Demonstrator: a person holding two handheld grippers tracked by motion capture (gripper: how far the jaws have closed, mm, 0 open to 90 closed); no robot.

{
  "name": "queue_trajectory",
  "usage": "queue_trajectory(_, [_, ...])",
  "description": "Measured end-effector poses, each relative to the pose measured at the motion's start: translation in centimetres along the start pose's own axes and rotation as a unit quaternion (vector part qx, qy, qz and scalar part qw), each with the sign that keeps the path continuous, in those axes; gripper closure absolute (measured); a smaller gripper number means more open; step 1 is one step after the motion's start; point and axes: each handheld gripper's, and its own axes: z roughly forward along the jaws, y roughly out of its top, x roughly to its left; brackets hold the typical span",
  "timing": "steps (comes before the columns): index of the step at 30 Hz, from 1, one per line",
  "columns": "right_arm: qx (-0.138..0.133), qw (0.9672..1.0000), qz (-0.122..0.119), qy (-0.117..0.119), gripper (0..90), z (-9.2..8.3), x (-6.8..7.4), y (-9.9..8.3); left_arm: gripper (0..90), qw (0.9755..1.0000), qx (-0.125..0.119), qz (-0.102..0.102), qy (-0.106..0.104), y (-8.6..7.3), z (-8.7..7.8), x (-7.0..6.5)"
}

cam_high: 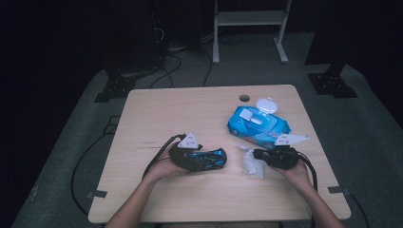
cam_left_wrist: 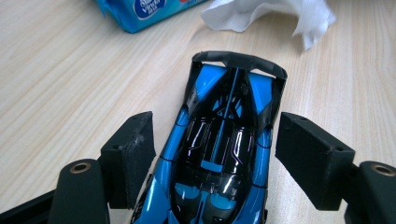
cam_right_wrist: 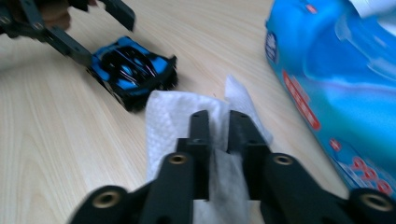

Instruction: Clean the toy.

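A blue and black toy car (cam_high: pixel 211 159) lies on the wooden table (cam_high: pixel 190 109) left of centre. My left gripper (cam_high: pixel 203 158) straddles it, open. In the left gripper view the car (cam_left_wrist: pixel 224 140) sits between the two pads with a small gap on each side. To its right a crumpled white wipe (cam_high: pixel 251 164) lies on the table. My right gripper (cam_high: pixel 256 154) is at the wipe. In the right gripper view its jaws stand a narrow slot apart (cam_right_wrist: pixel 219 116), open, with the wipe (cam_right_wrist: pixel 170 116) spread under and between them. The car (cam_right_wrist: pixel 133 70) shows beyond.
A blue pack of wet wipes (cam_high: pixel 256 124) with its white lid flipped open lies behind the right gripper, close beside it (cam_right_wrist: pixel 327 70). A cable hole (cam_high: pixel 244 98) is near the table's far edge. Cables trail off both sides.
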Motion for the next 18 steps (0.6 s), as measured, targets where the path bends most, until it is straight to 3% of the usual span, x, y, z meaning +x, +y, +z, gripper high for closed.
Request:
queue_trajectory(3, [-0.005, 0.9999, 0.01, -0.005, 61.8, -0.6, -0.4, -0.2, 26.0, 1.0, -0.002, -0.002, 0.003, -0.1, -0.3, 0.1])
queue_trajectory(12, [-0.018, 0.9998, 0.012, -0.003, 51.9, -2.8, -0.9, -1.0, 21.9, 0.9999, -0.007, -0.006, 0.014, -0.4, -1.7, 0.3])
queue_trajectory(18, [-0.017, 0.9997, 0.018, -0.004, 48.8, -3.3, -1.1, -1.6, 20.4, 0.9997, -0.009, -0.011, 0.022, -0.9, -2.4, 0.3])
